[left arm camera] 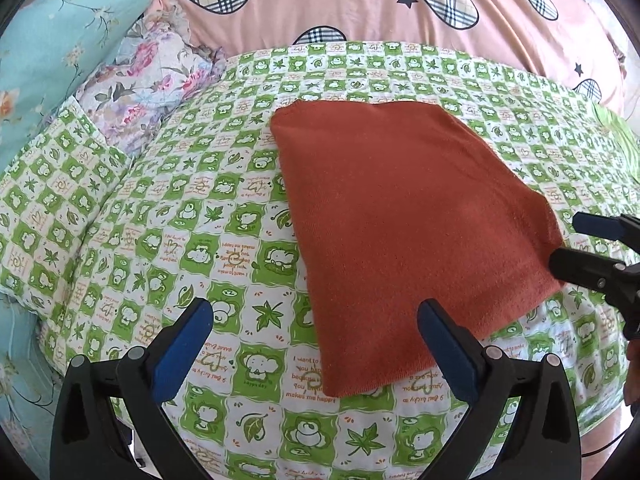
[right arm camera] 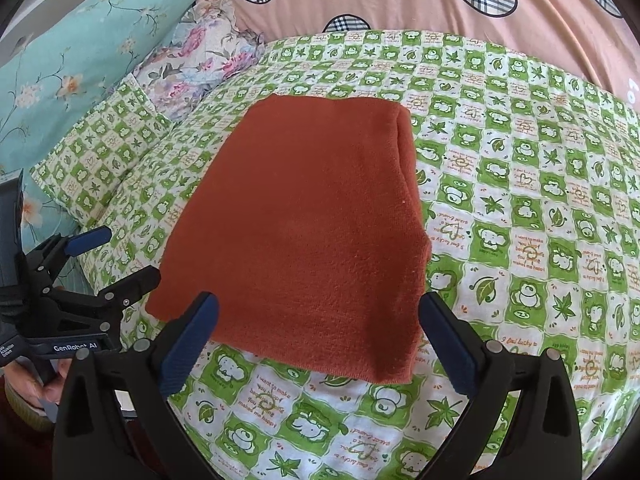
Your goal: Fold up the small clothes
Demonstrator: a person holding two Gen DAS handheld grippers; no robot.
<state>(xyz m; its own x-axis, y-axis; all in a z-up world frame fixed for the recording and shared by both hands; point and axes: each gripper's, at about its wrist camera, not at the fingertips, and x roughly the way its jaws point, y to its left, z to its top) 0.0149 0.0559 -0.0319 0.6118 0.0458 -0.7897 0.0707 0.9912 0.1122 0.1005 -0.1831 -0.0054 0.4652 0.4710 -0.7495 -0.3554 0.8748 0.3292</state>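
A rust-orange knit garment [left arm camera: 404, 220] lies folded into a flat rectangle on the green-and-white patterned cover [left arm camera: 224, 248]; it also shows in the right wrist view [right arm camera: 308, 236]. My left gripper [left arm camera: 316, 332] is open and empty, its fingers just above the cover at the garment's near left corner. My right gripper [right arm camera: 320, 324] is open and empty, its fingers astride the garment's near edge. In the left wrist view the right gripper [left arm camera: 568, 246] shows at the garment's right edge. In the right wrist view the left gripper [right arm camera: 124, 258] shows at the garment's left corner.
A pink quilt with plaid hearts [left arm camera: 360, 4] lies along the back. A teal floral pillow [left arm camera: 52, 40] and a purple floral pillow [left arm camera: 148, 76] lie at the back left. A pillow in the green pattern [right arm camera: 108, 148] lies left of the garment.
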